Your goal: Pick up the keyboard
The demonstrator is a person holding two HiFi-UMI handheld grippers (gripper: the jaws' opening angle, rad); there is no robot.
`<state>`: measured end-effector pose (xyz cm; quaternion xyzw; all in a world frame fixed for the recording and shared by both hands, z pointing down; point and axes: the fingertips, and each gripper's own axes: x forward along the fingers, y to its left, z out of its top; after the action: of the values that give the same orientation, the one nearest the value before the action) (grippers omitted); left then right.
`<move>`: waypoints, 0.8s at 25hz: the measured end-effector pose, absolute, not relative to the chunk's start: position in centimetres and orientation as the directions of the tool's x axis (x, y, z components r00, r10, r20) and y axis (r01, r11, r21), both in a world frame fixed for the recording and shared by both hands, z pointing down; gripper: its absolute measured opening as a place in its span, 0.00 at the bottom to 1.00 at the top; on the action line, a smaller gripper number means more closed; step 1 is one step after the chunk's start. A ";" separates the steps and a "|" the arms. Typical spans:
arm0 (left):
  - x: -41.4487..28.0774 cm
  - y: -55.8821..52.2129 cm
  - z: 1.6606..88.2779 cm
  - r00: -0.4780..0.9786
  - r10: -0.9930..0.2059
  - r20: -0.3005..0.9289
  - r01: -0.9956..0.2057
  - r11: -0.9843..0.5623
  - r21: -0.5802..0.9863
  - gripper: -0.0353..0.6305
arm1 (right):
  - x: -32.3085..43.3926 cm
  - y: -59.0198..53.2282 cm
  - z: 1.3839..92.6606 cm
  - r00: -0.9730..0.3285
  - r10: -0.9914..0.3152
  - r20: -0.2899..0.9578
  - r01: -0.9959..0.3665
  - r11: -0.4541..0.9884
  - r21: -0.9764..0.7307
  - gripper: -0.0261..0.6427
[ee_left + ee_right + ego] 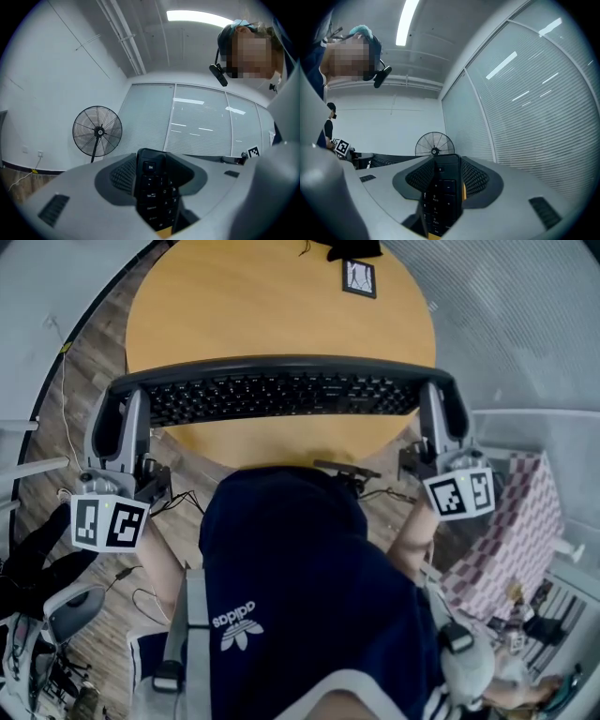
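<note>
Keyboard [281, 395] spans the near part of the table [272, 306]; left gripper [125, 409] and right gripper [437, 409] are each clamped on one end of it. Judgement: raise both ends at equal pace with firm grip, otherwise it may tilt or slip.

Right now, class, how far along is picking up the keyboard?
Done: the left claw and right claw are shut on the ends of the keyboard. In hand: it seems raised over the table. Left: lifting it fully clear, if needed.
</note>
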<state>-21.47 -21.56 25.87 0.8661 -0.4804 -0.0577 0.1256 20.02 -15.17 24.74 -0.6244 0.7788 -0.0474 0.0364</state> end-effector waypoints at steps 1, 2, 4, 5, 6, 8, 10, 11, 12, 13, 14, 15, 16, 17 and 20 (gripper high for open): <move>-21.6 -21.5 25.9 0.531 -0.847 0.020 -0.817 -0.506 0.276 0.35 | 19.9 -15.2 24.6 -0.219 -0.976 0.002 -0.969 0.218 -0.115 0.30; -21.6 -21.5 25.8 0.530 -0.848 0.019 -0.817 -0.505 0.278 0.35 | 19.8 -15.2 24.4 -0.220 -0.975 0.000 -0.969 0.219 -0.112 0.30; -21.7 -21.6 25.7 0.530 -0.848 0.017 -0.817 -0.506 0.277 0.35 | 19.7 -15.2 24.4 -0.220 -0.976 -0.001 -0.970 0.218 -0.111 0.30; -21.6 -21.6 25.7 0.531 -0.847 0.016 -0.817 -0.507 0.275 0.35 | 19.8 -15.2 24.4 -0.219 -0.976 0.000 -0.970 0.217 -0.112 0.30; -21.6 -21.7 25.7 0.531 -0.847 0.016 -0.818 -0.507 0.273 0.35 | 19.8 -15.2 24.5 -0.218 -0.976 0.003 -0.970 0.216 -0.114 0.30; -21.6 -21.7 25.6 0.528 -0.849 0.016 -0.820 -0.505 0.270 0.35 | 19.9 -15.2 24.7 -0.220 -0.975 0.008 -0.968 0.217 -0.122 0.30; -21.6 -21.7 25.6 0.524 -0.852 0.015 -0.823 -0.501 0.269 0.35 | 19.9 -15.2 24.8 -0.221 -0.975 0.009 -0.967 0.218 -0.130 0.30; -21.7 -21.7 25.6 0.522 -0.853 0.014 -0.824 -0.499 0.269 0.35 | 19.9 -15.2 24.8 -0.219 -0.976 0.009 -0.968 0.216 -0.131 0.30; -21.7 -21.7 25.6 0.521 -0.854 0.014 -0.824 -0.498 0.270 0.35 | 19.9 -15.3 24.7 -0.217 -0.976 0.008 -0.968 0.215 -0.130 0.30; -21.7 -21.7 25.7 0.521 -0.853 0.014 -0.824 -0.499 0.270 0.35 | 19.9 -15.3 24.6 -0.216 -0.976 0.007 -0.969 0.214 -0.127 0.30; -21.6 -21.7 25.7 0.522 -0.853 0.015 -0.823 -0.499 0.271 0.35 | 19.8 -15.3 24.6 -0.216 -0.976 0.008 -0.969 0.213 -0.125 0.30; -21.6 -21.7 25.7 0.523 -0.852 0.016 -0.822 -0.500 0.272 0.35 | 19.8 -15.3 24.5 -0.216 -0.976 0.009 -0.969 0.213 -0.123 0.30; -21.6 -21.7 25.7 0.524 -0.852 0.017 -0.822 -0.500 0.273 0.35 | 19.8 -15.3 24.4 -0.217 -0.976 0.010 -0.969 0.214 -0.123 0.30; -21.7 -21.7 25.7 0.523 -0.852 0.017 -0.823 -0.499 0.273 0.35 | 19.7 -15.3 24.4 -0.218 -0.976 0.011 -0.969 0.215 -0.123 0.30; -21.7 -21.7 25.7 0.520 -0.854 0.017 -0.824 -0.497 0.272 0.35 | 19.7 -15.4 24.4 -0.217 -0.976 0.015 -0.970 0.214 -0.118 0.30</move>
<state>-21.72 -21.67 25.67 0.8631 -0.4860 -0.0597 0.1237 19.72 -15.40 24.39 -0.6249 0.7784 -0.0510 0.0311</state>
